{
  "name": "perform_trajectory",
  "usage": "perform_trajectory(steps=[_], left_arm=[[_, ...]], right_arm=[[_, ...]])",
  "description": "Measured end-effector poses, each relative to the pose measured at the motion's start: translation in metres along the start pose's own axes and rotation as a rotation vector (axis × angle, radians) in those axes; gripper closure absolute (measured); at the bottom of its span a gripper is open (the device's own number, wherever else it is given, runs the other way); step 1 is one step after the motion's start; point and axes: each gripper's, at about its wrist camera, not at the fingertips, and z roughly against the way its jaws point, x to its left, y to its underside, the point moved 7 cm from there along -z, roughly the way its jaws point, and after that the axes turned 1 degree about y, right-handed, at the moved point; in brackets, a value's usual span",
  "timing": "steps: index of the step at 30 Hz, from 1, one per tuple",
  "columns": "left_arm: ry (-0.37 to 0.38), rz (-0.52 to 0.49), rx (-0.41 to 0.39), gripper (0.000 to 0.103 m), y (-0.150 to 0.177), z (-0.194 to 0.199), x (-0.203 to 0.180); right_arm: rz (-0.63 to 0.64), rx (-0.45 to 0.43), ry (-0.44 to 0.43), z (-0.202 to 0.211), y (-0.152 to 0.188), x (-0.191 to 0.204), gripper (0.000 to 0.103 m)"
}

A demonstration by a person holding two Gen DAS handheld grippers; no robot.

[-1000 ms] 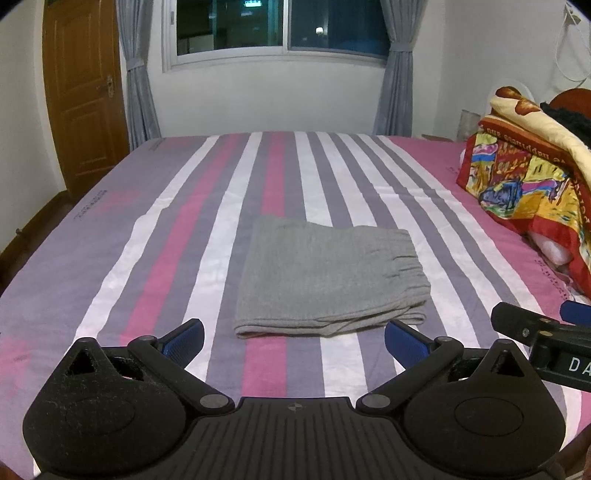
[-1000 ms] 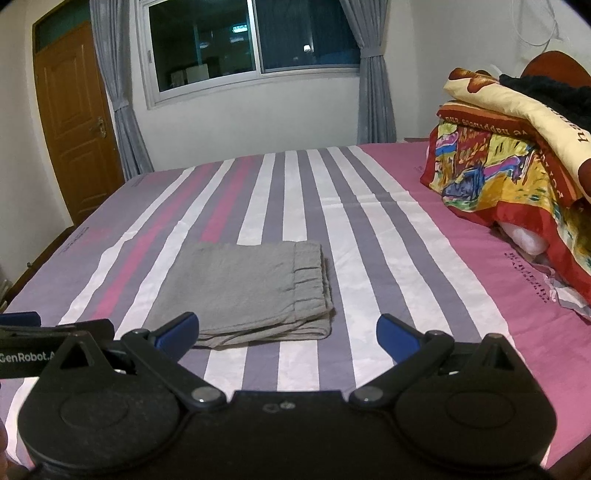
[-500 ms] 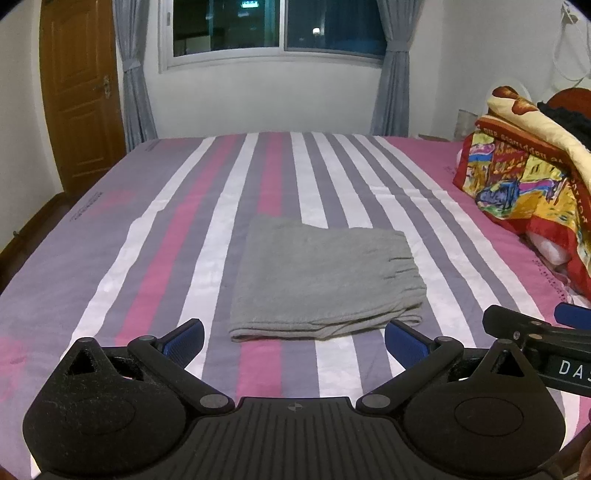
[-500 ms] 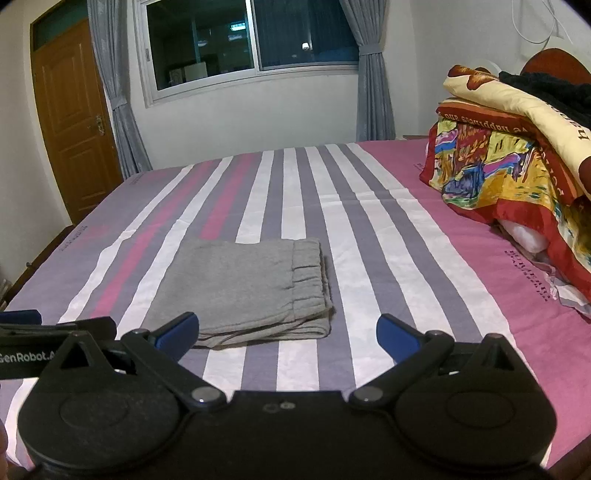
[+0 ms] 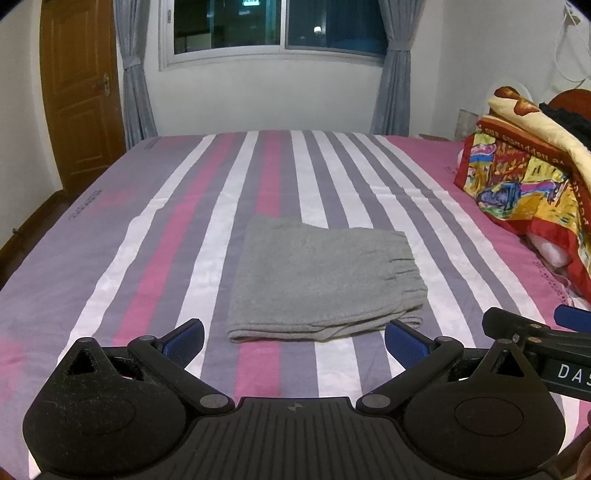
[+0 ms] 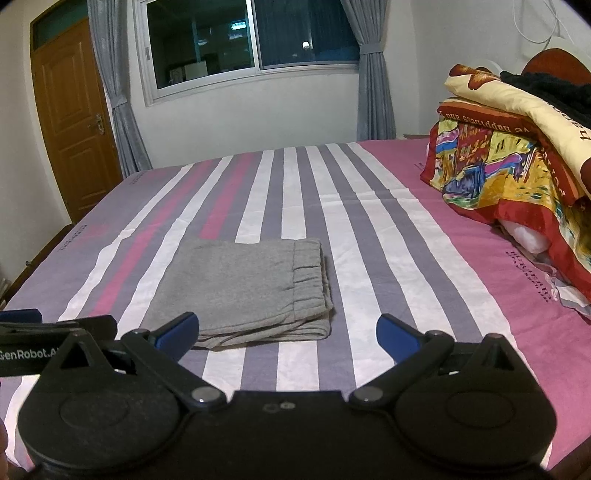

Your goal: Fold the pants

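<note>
**Folded pants on the bed, both sets of fingers spread and empty**

The grey pants lie folded into a compact rectangle on the striped bed sheet, roughly in the middle of the bed and just ahead of me. Their elastic waistband faces the right side, and the stacked layers show along the near edge.

My left gripper hovers short of that near edge, its blue-padded fingers wide apart with nothing between them. The pants sit just beyond the gap, not touched by either finger.

My right gripper is beside the left one, also held back from the pants and set a little to their right. Its fingers are spread just as wide and hold nothing. The left finger's pad overlaps the pants' near left corner in the right wrist view, but I cannot tell whether it touches the cloth.

In the left wrist view the right gripper's black body shows at the lower right edge; in the right wrist view the left one shows at the lower left.

A colourful quilt pile sits on the right side of the bed, well apart from the pants. Beyond the bed are a dark window with grey curtains and a wooden door on the left.
</note>
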Motion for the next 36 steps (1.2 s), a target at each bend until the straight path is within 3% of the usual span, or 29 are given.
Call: perform_trajectory(steps=[36], left_arm=[[-0.007, 0.015, 0.005, 0.000, -0.008, -0.020, 0.007]], right_arm=[[0.005, 0.026, -0.002, -0.022, -0.005, 0.011, 0.000]])
